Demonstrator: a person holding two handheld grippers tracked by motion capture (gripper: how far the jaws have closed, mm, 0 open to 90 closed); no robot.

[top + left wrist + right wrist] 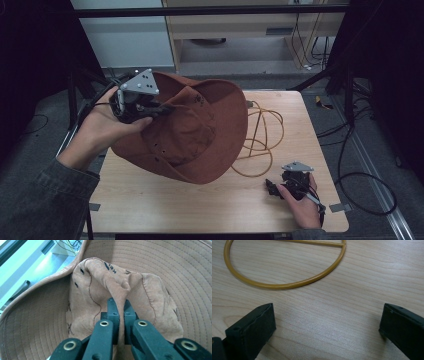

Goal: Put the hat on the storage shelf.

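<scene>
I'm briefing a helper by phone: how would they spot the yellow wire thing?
On the light wooden table, look right of the big brown hat held up by the left hand-held gripper. The yellow wire frame lies flat there, thin curved loops, the one slender, bright thing beside the hat.

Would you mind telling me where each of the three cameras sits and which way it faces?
High view: above the person's side, facing forward and down on the table; both forearms and hands enter from below.
Left gripper view: rides the left gripper, looking along jaws pinched on a fold of the brown hat.
Right gripper view: rides the right gripper, looking down at wood and a yellow hoop between parted jaws.
Shared: the hat, the hoop and both grippers also appear from above.
</scene>
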